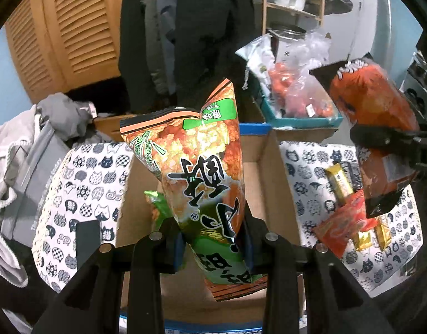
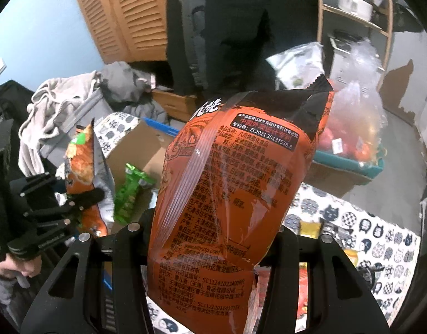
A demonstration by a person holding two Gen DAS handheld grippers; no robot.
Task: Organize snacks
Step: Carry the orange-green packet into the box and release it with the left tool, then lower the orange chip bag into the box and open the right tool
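My left gripper (image 1: 213,246) is shut on a green and orange snack bag (image 1: 205,167), held upright over an open cardboard box (image 1: 274,172). A small green packet (image 1: 157,208) lies inside that box. My right gripper (image 2: 210,247) is shut on a puffy orange snack bag (image 2: 230,194) with black print, and it fills the middle of the right wrist view. From the left wrist view the orange bag (image 1: 375,117) hangs at the right, above the table. The right wrist view shows the left gripper (image 2: 74,197) with its bag (image 2: 82,161) at the left, beside the green packet (image 2: 129,192).
A cat-print cloth (image 1: 82,194) covers the table. Small yellow, black and red snack packets (image 1: 349,217) lie on it at the right. A teal tray (image 1: 302,121) with bagged snacks stands on a box behind. Grey clothes (image 1: 15,150) pile up at the left. A person in dark clothes (image 1: 185,36) stands behind.
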